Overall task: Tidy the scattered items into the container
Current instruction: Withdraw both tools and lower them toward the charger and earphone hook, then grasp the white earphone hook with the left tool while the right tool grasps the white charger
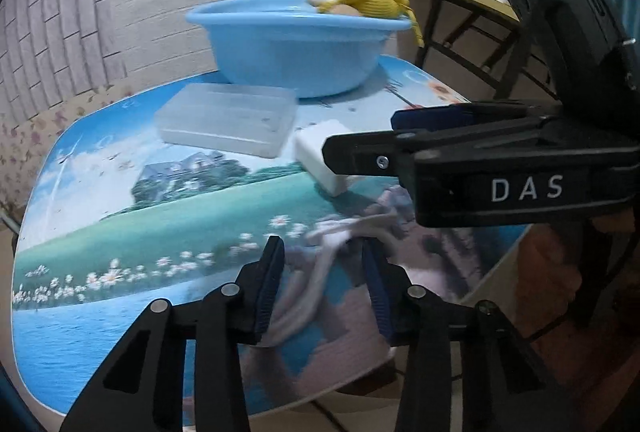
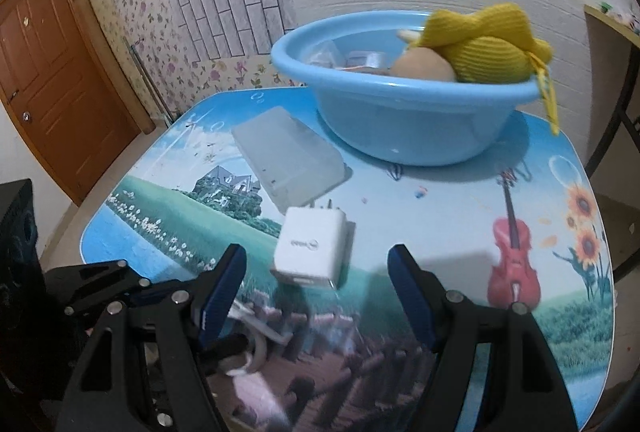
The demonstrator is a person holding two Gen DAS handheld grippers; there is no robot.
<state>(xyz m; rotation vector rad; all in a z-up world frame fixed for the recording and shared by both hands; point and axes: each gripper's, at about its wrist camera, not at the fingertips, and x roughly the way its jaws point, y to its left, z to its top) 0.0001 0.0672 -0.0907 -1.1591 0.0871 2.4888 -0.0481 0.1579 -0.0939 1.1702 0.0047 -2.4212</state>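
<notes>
The left gripper (image 1: pixel 324 284) is pointing down at a white cable (image 1: pixel 320 272) that is lying at the near edge of the surface (image 1: pixel 120 332). The cable is passing between its two fingers, but the picture is blurred there and I cannot tell if the pads are already pinching it. The right gripper (image 2: pixel 316 296) is hanging with its fingers spread, holding nothing, just before the white charger (image 2: pixel 312 252), which is lying apart from it. A clear plastic box (image 2: pixel 288 160) is resting behind the charger. The blue basin (image 2: pixel 400 112) is standing at the far side, and a yellow knitted toy (image 2: pixel 488 44) is leaning over its rim, with some small things inside
</notes>
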